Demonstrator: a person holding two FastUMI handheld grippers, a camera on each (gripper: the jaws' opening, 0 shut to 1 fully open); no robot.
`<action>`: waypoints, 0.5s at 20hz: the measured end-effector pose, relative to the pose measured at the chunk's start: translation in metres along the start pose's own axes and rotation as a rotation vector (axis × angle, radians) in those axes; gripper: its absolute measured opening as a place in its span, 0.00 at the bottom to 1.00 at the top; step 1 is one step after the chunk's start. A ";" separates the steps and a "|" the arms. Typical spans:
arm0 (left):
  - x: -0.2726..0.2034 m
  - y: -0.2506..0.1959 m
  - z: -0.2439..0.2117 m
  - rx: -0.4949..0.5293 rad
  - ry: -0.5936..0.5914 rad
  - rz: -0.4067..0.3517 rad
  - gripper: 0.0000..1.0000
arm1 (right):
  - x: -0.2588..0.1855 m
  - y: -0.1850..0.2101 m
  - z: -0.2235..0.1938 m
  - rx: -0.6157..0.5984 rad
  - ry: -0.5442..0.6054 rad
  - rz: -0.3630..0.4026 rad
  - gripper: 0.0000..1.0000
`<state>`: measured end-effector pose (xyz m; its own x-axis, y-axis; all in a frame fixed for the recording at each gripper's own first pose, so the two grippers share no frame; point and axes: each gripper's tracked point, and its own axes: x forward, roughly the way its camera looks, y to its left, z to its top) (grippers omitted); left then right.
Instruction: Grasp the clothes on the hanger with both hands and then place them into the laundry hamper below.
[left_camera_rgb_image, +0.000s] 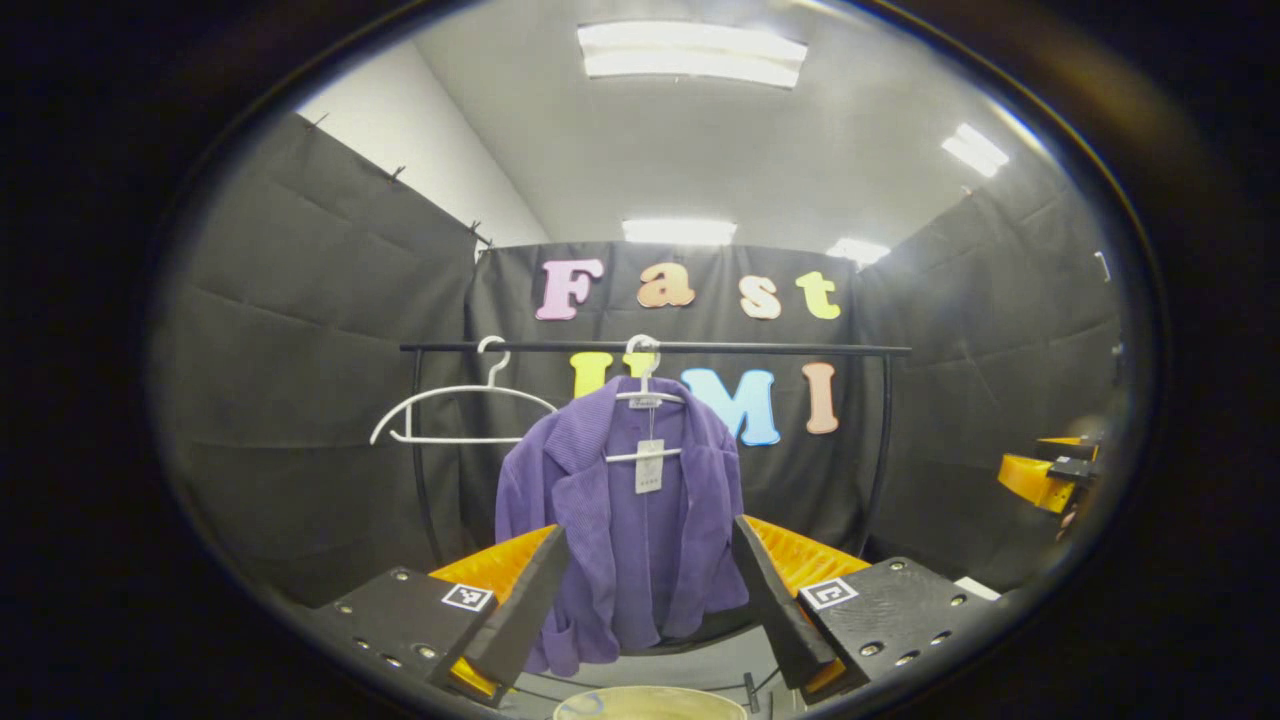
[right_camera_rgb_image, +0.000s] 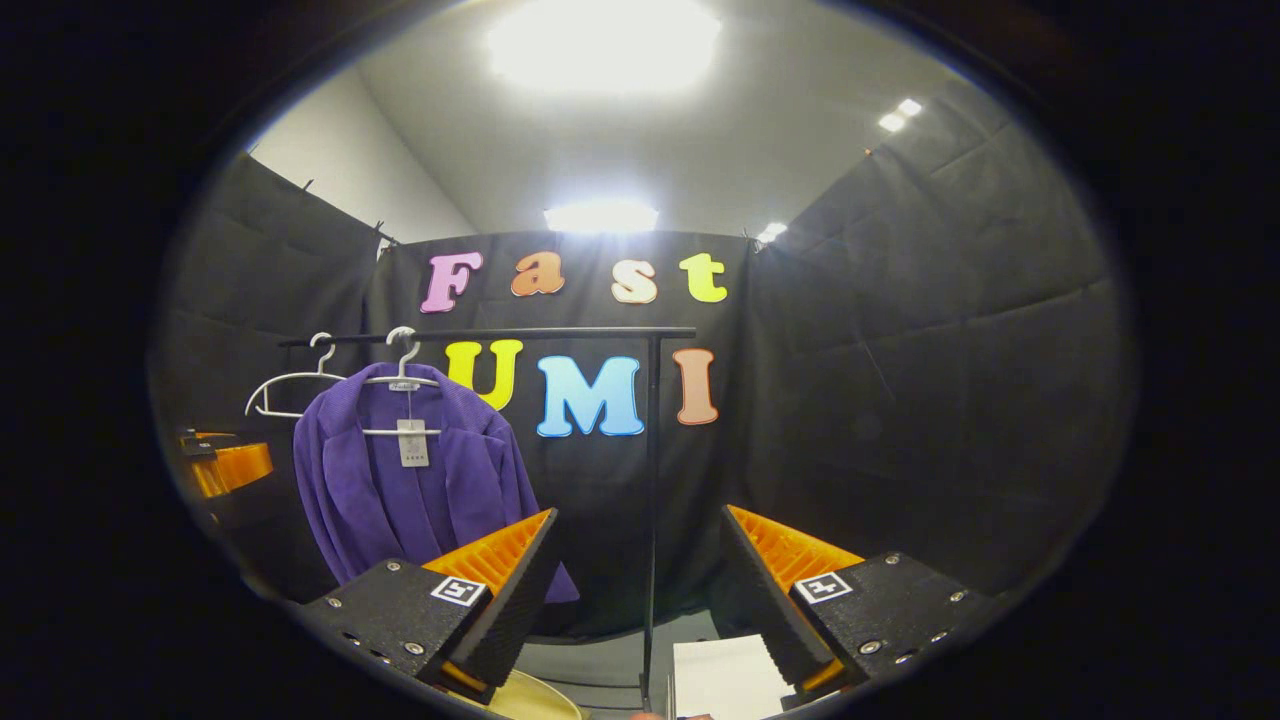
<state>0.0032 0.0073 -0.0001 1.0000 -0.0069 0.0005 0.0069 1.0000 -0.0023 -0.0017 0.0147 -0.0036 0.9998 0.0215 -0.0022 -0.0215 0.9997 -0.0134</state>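
Landmark: everything is placed here relative to the black clothes rail (left_camera_rgb_image: 655, 348), a horizontal bar on two uprights in front of the booth wall.
Jacket: a purple jacket (left_camera_rgb_image: 625, 520) is hung on a white hanger (left_camera_rgb_image: 645, 398) hooked near the middle of the rail, so it drapes open-fronted below the bar with a tag dangling at the collar.
Spare hanger: an empty white hanger (left_camera_rgb_image: 455, 415) is hooked on the rail to the jacket's left as seen in the left gripper view.
Hamper: a pale round rim (left_camera_rgb_image: 650, 703), judged to be the laundry hamper, is seen below the rail and under the jacket, presumably placed there so the garment can be dropped straight down.
Left tongs: the left tongs (left_camera_rgb_image: 650, 590) are spread wide and empty, held short of the rail with the jacket framed between the fingers, an aim judged to prepare a grasp.
Right tongs: the right tongs (right_camera_rgb_image: 640, 590) are likewise spread and empty, pointed at the rail's right upright, with the jacket off to their left.
Stage: nothing has been gripped yet; the approach is judged to be at its start.
Next need: both tongs would have to be brought to the jacket's shoulders below the rail.
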 end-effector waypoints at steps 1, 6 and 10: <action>0.000 0.000 -0.003 -0.001 0.004 -0.002 1.00 | 0.000 0.001 -0.001 -0.002 0.004 -0.001 0.96; 0.001 0.003 -0.016 -0.006 0.042 0.001 1.00 | 0.000 0.004 -0.003 -0.002 0.017 -0.002 0.96; -0.001 0.016 -0.020 -0.030 0.074 0.033 0.95 | 0.008 0.023 -0.002 0.010 0.049 0.033 0.96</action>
<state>0.0023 0.0236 -0.0206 0.9970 0.0248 -0.0736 -0.0271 0.9991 -0.0313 0.0062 0.0376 -0.0055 0.9972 0.0540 -0.0517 -0.0542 0.9985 -0.0025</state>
